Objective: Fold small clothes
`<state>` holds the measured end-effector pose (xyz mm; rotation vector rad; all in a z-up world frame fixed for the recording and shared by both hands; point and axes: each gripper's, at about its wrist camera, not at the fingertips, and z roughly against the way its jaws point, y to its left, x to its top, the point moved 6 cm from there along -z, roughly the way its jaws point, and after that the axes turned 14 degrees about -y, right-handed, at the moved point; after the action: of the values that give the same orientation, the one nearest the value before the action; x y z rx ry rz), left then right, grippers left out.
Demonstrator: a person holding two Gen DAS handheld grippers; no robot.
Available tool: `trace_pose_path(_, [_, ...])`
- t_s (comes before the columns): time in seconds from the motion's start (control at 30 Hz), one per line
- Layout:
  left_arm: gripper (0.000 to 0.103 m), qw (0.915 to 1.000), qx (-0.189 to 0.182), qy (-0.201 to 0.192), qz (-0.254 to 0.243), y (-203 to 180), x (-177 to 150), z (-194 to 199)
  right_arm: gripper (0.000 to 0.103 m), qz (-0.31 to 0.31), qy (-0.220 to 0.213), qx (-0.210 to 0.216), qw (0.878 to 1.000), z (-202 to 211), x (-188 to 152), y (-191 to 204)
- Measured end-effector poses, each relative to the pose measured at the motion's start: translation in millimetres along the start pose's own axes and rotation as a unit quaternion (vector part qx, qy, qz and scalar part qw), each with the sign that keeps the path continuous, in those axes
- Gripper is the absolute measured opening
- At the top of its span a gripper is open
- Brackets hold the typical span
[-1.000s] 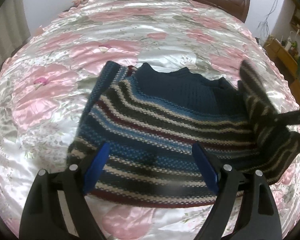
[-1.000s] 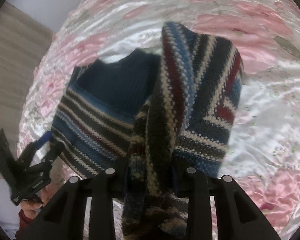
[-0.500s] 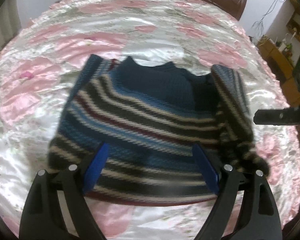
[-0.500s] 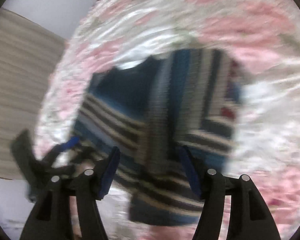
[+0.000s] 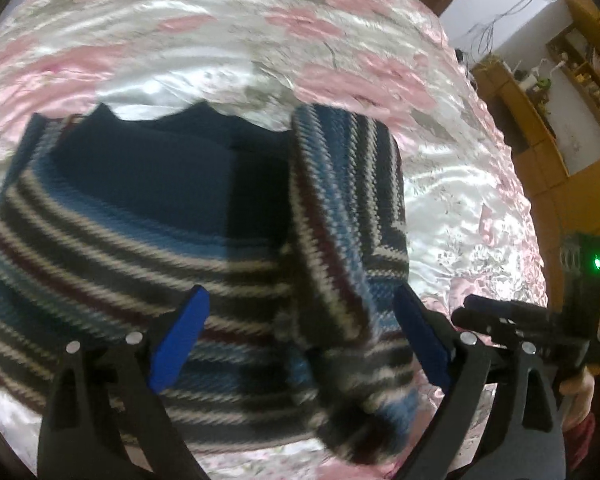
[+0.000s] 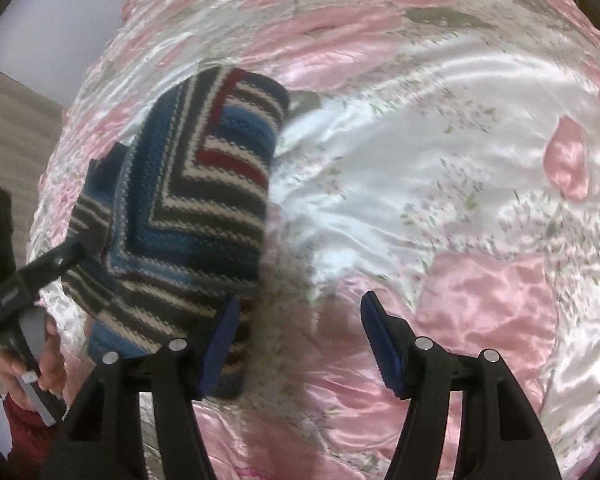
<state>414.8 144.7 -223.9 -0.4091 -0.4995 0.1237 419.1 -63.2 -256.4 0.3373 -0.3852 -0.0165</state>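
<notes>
**Sleeve laid over, both claws empty above the bed**

A small striped sweater (image 5: 140, 240) lies flat on the pink floral satin bedspread (image 6: 440, 160), its right sleeve (image 5: 340, 208) folded in across the body, the cuff end bunched near the hem. The left gripper (image 5: 300, 340) hovers just above the hem with its blue pads spread wide, holding nothing. The right gripper (image 6: 296, 340) hangs beside the garment's edge, equally wide and empty, with bare bedspread between its jaws. The risk from here looks twofold: the satin is slick, so a nudge at the hem could slide the whole sweater and undo the fold, and the thick knit sleeve, resting loosely, could roll back off if the next grab drags it.
</notes>
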Motion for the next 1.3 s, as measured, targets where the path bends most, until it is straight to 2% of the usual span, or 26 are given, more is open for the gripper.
trace_pose_path(0.2, [0.093,0.9990,-0.018,0.033,0.023,-6.0,-8.4,-28.4,0.063,-0.010,0.002,0.008,1.000,-0.6,-6.5,-12.7])
trace_pose_path(0.27, [0.089,0.9983,-0.021,0.039,0.036,-4.2,-11.8,-33.9,0.063,-0.014,0.003,0.010,1.000,-0.6,-9.4,-16.9])
trace_pose_path(0.33, [0.060,0.9982,-0.015,0.040,0.043,-2.1,-14.2,-37.5,0.063,-0.016,0.004,0.011,1.000,-1.3,-12.3,-19.0])
trace_pose_path(0.43, [0.044,0.9977,-0.025,0.032,0.055,-1.5,-13.1,-36.6,0.063,-0.022,0.007,0.008,1.000,-2.3,-16.1,-23.9])
trace_pose_path(0.53, [0.032,0.9970,-0.031,0.015,0.069,-1.5,-9.9,-30.1,0.063,-0.033,0.009,0.012,0.999,-1.0,-19.3,-27.5])
trace_pose_path(0.6, [0.028,0.9963,-0.038,-0.002,0.077,-2.4,-6.5,-22.4,0.063,-0.035,0.009,0.012,0.999,0.1,-21.7,-27.4])
trace_pose_path(0.63, [0.026,0.9951,-0.053,-0.011,0.082,-5.0,-3.8,-17.3,0.063,-0.034,0.009,0.012,0.999,0.9,-23.3,-27.1])
trace_pose_path(0.9, [0.024,0.9896,-0.083,-0.084,0.081,-14.2,27.1,33.4,0.064,-0.032,0.011,0.017,0.999,6.5,-32.1,-23.5])
trace_pose_path(1.07, [0.024,0.9885,-0.068,-0.113,0.074,7.8,47.7,67.3,0.064,-0.031,0.015,0.020,0.999,5.4,-37.7,-20.8])
trace_pose_path(1.17, [0.024,0.9884,-0.047,-0.125,0.072,31.4,59.0,82.2,0.064,-0.026,0.018,0.024,0.999,2.0,-40.7,-13.9])
trace_pose_path(1.3, [0.024,0.9859,-0.016,-0.139,0.092,78.5,71.0,101.8,0.064,-0.006,0.022,0.026,0.999,-4.7,-42.9,-2.0])
